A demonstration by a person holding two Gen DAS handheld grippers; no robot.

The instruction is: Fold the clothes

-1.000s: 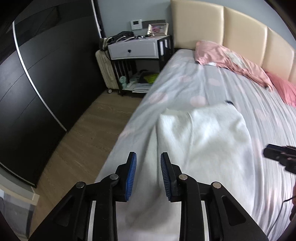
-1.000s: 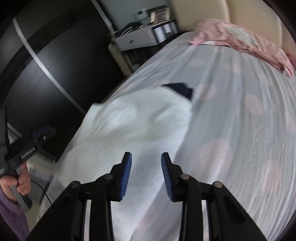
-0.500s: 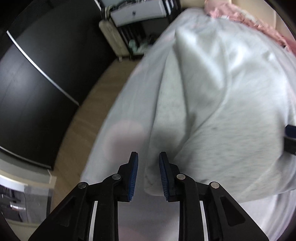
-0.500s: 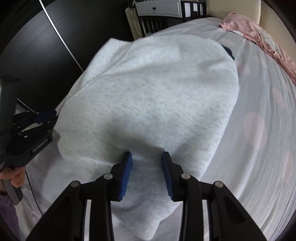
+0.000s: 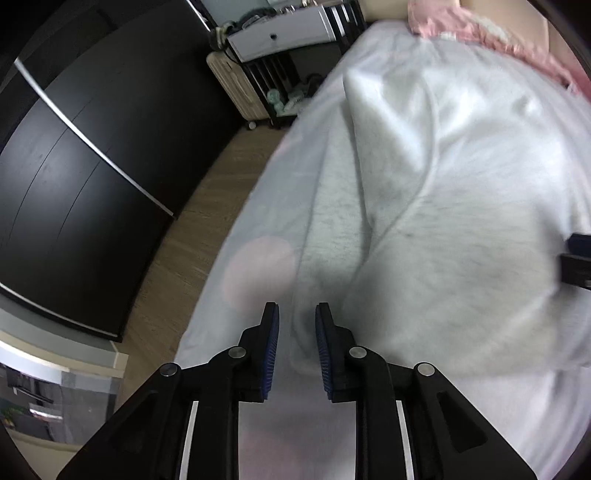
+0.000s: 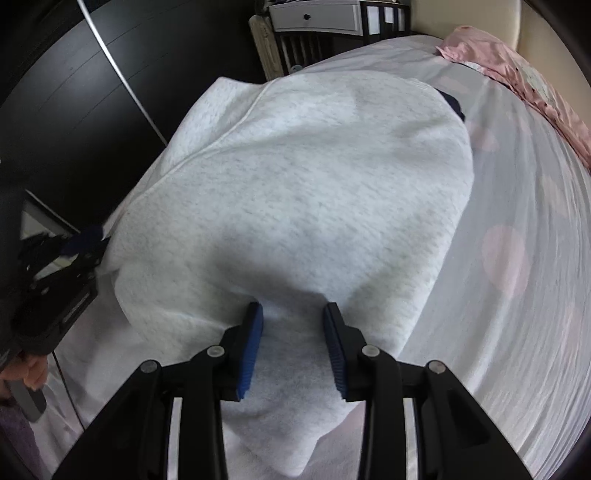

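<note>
A pale grey sweatshirt [image 6: 295, 192] lies spread on the bed sheet [image 6: 517, 295], near the side of the bed that faces the wardrobe. Right wrist view: the right gripper [image 6: 293, 343] has its blue-padded fingers apart, a fold of the sweatshirt's near edge lying between them; whether the pads touch the cloth cannot be told. This view alone shows the whole upper face of the garment, a seam running across its far left part, and a dark blue patch [image 6: 452, 103] at its far right edge. At the left margin the left gripper [image 6: 59, 266] appears, blurred, beside the garment's left edge, with the person's hand [image 6: 31, 369] below it. Left wrist view: the left gripper [image 5: 296, 341] also stands apart, a narrower gap between its fingers, with the sweatshirt's [image 5: 443, 240] near left edge just ahead of the tips and not clamped. This view shows the garment's side fold standing up as a ridge, and part of the right gripper [image 5: 576, 258] at the right margin. Only here is the wood floor [image 5: 177, 266] seen. The sheet is white-grey with faint pink spots; a pink pillow [image 6: 517, 70] lies toward the cream headboard [image 6: 465, 18]. A dark wardrobe [image 5: 74, 166] lines the left side, and a white bedside drawer unit [image 5: 280, 37] stands beside the head of the bed.
</note>
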